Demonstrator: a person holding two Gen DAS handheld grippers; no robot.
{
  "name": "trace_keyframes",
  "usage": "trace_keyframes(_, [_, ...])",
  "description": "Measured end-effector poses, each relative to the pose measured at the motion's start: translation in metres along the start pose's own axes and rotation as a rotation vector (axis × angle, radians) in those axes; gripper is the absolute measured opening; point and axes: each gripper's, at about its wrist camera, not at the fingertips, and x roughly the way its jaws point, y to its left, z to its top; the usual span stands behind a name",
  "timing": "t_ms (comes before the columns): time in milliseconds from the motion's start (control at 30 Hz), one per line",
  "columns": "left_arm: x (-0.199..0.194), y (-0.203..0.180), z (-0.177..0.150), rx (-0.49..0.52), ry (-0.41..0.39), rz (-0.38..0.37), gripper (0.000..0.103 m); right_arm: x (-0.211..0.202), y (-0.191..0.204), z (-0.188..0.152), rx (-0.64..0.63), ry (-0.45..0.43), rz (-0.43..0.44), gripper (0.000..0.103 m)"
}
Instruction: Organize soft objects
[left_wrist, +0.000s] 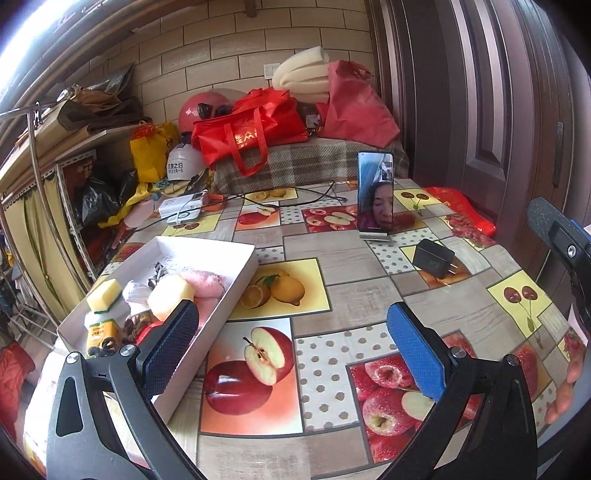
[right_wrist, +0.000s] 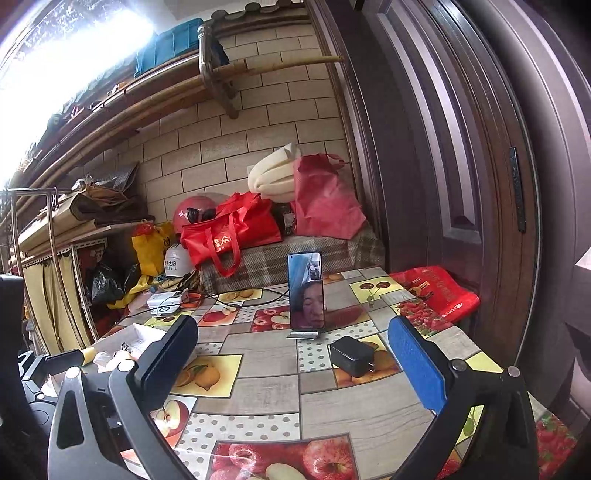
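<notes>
A shallow white box (left_wrist: 242, 271) lies on the table's left side. It holds a yellow-green sponge (left_wrist: 104, 295), a plain yellow sponge (left_wrist: 170, 294), a pink fluffy cloth (left_wrist: 207, 284), a white sock (left_wrist: 136, 293), a small yellow bottle (left_wrist: 99, 330) and dark hair ties (left_wrist: 105, 347). My left gripper (left_wrist: 293, 349) is open and empty above the fruit-print tablecloth, its left finger overlapping the box's near right edge. My right gripper (right_wrist: 293, 356) is open and empty further right. In the right wrist view only the white box's far corner (right_wrist: 142, 334) shows.
A phone on a stand (left_wrist: 375, 195) (right_wrist: 306, 291) stands mid-table with a black charger plug (left_wrist: 434, 258) (right_wrist: 352, 354) in front. A red packet (left_wrist: 463, 210) lies at the right edge by the wooden door. Cables, a power bank (left_wrist: 183, 208) and red bags (left_wrist: 251, 129) crowd the back.
</notes>
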Motion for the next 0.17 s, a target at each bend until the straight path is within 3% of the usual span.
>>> trace_keyframes(167, [0.0003,-0.0062,-0.0025,0.002,0.006,-0.001,0.103,-0.0002,-0.0047,-0.0010,0.011,0.017,-0.001,0.103])
